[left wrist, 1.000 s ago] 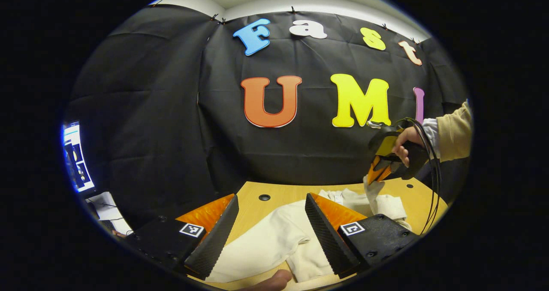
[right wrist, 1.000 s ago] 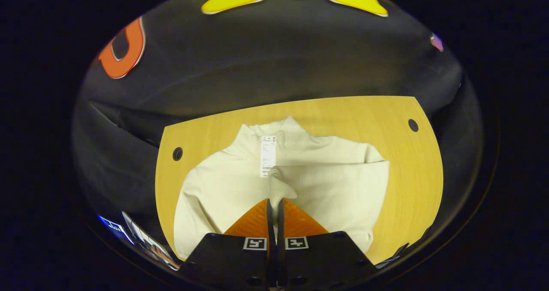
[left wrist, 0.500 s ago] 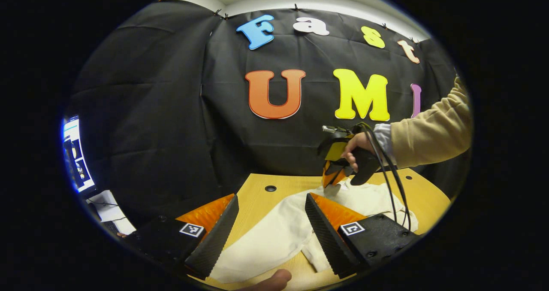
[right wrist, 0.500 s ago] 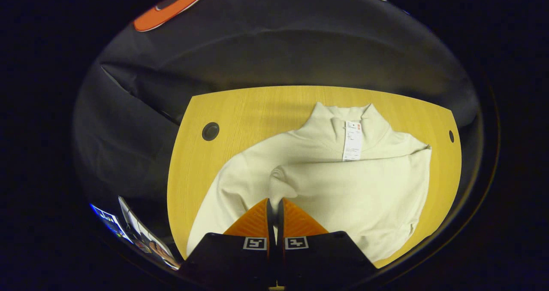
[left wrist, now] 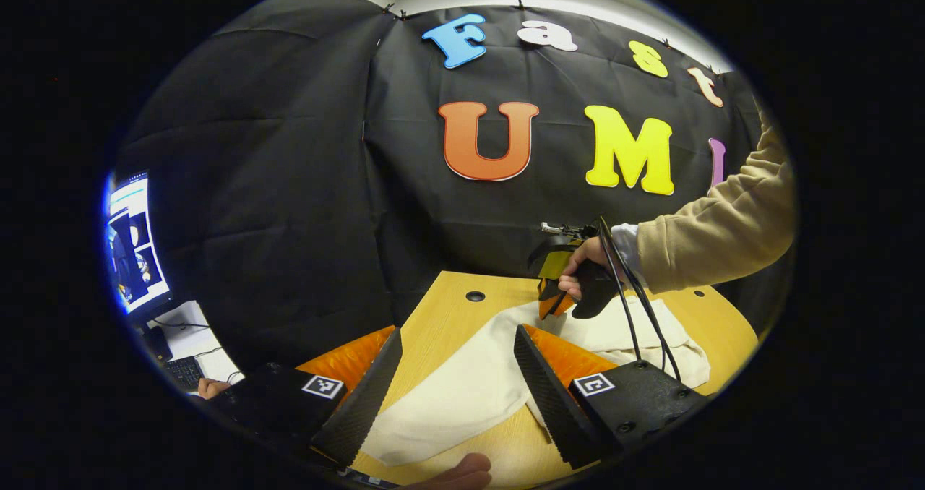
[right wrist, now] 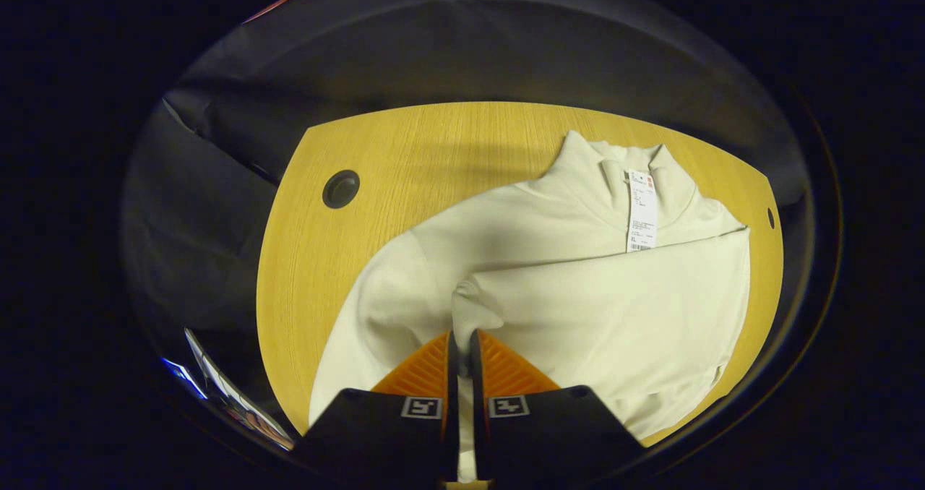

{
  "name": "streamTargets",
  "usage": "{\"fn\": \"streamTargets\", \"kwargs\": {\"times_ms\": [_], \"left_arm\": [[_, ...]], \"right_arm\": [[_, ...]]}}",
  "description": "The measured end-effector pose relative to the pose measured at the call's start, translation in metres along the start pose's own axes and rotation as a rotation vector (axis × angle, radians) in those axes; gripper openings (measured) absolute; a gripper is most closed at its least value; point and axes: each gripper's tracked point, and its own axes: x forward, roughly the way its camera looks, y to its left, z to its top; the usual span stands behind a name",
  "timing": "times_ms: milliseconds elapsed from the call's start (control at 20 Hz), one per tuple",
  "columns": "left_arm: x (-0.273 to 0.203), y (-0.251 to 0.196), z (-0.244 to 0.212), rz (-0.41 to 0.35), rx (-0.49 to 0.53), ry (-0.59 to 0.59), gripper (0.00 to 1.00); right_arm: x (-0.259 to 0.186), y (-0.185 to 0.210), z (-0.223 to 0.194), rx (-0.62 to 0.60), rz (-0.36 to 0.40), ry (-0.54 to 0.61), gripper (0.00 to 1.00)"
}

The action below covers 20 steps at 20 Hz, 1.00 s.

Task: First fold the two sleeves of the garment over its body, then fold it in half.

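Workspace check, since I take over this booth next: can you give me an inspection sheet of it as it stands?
Surface: wooden table with round holes.
Job's things: cream garment lies on the table, collar toward the wall, paper tag on it; right sleeve drawn across the body, left sleeve lying out to the side.
Clutter: nothing seen on the table.
Grippers: right gripper shut on the sleeve cuff; left gripper open above the left sleeve, holding nothing.
Cables: black cables hang from the right gripper over the garment.
Surroundings: black cloth wall; a monitor and keyboard to the left; a person's sleeve.
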Motion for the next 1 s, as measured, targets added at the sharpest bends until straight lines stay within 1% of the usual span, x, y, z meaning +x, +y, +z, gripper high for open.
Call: {"fn": "streamTargets", "kwargs": {"times_ms": [50, 100, 150, 200, 250, 300, 350, 400, 500, 550, 700, 750, 800, 900, 1000], "left_arm": [[-0.002, 0.000, -0.002, 0.005, 0.010, 0.007, 0.99], [-0.003, -0.001, -0.005, 0.007, 0.020, 0.010, 0.99], [-0.006, -0.002, -0.005, 0.007, 0.028, 0.009, 0.99], [-0.008, -0.005, -0.006, 0.005, 0.035, 0.012, 0.99], [-0.008, -0.006, -0.005, 0.004, 0.036, 0.016, 0.99], [-0.010, -0.009, -0.004, 0.004, 0.030, 0.015, 0.99], [-0.013, -0.012, -0.005, 0.006, 0.020, 0.023, 0.99], [-0.015, -0.014, -0.006, 0.013, 0.006, 0.027, 0.99], [-0.020, -0.020, -0.008, 0.007, -0.014, 0.035, 0.99], [-0.023, -0.022, -0.008, 0.003, -0.017, 0.037, 0.99], [-0.027, -0.023, -0.011, 0.015, -0.021, 0.046, 0.99], [-0.028, -0.022, -0.013, 0.024, -0.020, 0.052, 0.99], [-0.028, -0.021, -0.015, 0.032, -0.022, 0.055, 0.99], [-0.029, -0.022, -0.021, 0.042, -0.034, 0.073, 0.99], [-0.028, -0.023, -0.024, 0.058, -0.051, 0.086, 0.99]], "right_arm": [[-0.001, 0.005, -0.003, -0.003, 0.019, -0.003, 0.14], [-0.001, 0.006, -0.005, -0.013, 0.015, -0.011, 0.24], [-0.002, 0.004, -0.006, -0.026, 0.002, -0.024, 0.31], [-0.002, 0.005, -0.009, -0.043, -0.005, -0.034, 0.42], [-0.004, 0.006, -0.011, -0.065, -0.006, -0.040, 0.46], [-0.007, 0.009, -0.015, -0.086, 0.003, -0.044, 0.62], [-0.010, 0.007, -0.016, -0.112, -0.005, -0.057, 0.77], [-0.015, 0.003, -0.015, -0.128, -0.016, -0.079, 0.96], [-0.023, 0.000, -0.013, -0.121, -0.010, -0.103, 0.95], [-0.028, -0.004, -0.013, -0.111, -0.008, -0.108, 0.98], [-0.051, -0.017, -0.003, -0.098, -0.005, -0.159, 0.98], [-0.063, -0.021, 0.003, -0.095, -0.003, -0.190, 0.95], [-0.076, -0.029, 0.011, -0.097, -0.007, -0.231, 0.98], [-0.107, -0.040, 0.025, -0.112, -0.006, -0.314, 0.98], [-0.143, -0.062, 0.039, -0.138, -0.013, -0.399, 0.98]]}}
